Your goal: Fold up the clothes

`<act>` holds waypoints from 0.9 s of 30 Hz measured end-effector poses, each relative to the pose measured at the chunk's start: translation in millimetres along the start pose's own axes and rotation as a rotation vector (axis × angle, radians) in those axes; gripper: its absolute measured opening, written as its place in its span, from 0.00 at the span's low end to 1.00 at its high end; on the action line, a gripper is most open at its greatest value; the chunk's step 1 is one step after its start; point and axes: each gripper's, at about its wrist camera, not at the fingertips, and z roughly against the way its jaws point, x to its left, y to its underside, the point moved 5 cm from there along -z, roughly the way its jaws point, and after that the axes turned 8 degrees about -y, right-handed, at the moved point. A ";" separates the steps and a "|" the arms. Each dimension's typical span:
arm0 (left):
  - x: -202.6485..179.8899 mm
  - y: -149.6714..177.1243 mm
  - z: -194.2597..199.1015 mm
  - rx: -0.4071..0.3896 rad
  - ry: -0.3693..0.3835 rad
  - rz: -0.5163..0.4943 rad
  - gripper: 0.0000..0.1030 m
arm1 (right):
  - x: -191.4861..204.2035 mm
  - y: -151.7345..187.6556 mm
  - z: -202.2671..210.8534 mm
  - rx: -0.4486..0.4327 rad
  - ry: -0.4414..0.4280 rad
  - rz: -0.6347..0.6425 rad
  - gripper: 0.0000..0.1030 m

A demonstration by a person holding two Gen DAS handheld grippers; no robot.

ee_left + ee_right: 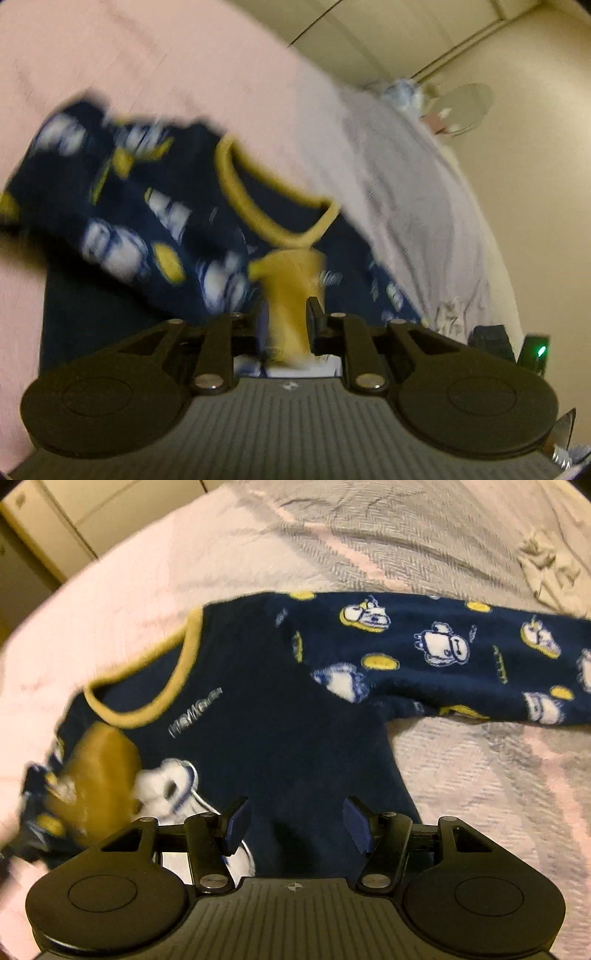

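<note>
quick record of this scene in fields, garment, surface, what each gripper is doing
garment: navy fleece pyjama top with yellow neck trim and white cartoon print
surface: pink and grey bedspread
left gripper: closed on the yellow sleeve cuff, lifted off the bed
other sleeve: stretched out flat to the side
right gripper: open above the plain front of the top, nothing between the jaws
image quality: left wrist view blurred
background: cream wall, round mirror

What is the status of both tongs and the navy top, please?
Left tongs shut on yellow cuff. Right tongs open, empty, over navy top. Other sleeve spread out on bedspread.
</note>
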 end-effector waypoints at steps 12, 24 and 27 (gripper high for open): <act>90.9 -4.1 63.4 -0.044 -0.263 0.121 0.16 | 38.8 21.1 -70.1 0.141 -0.457 -0.257 0.58; 88.0 -30.1 39.5 -0.050 -0.251 0.044 0.16 | 93.0 -34.2 -22.1 -0.161 -0.373 0.212 0.07; 82.5 -32.5 28.4 -0.036 -0.245 0.012 0.16 | 69.5 -62.7 -4.2 -0.234 -0.271 0.243 0.07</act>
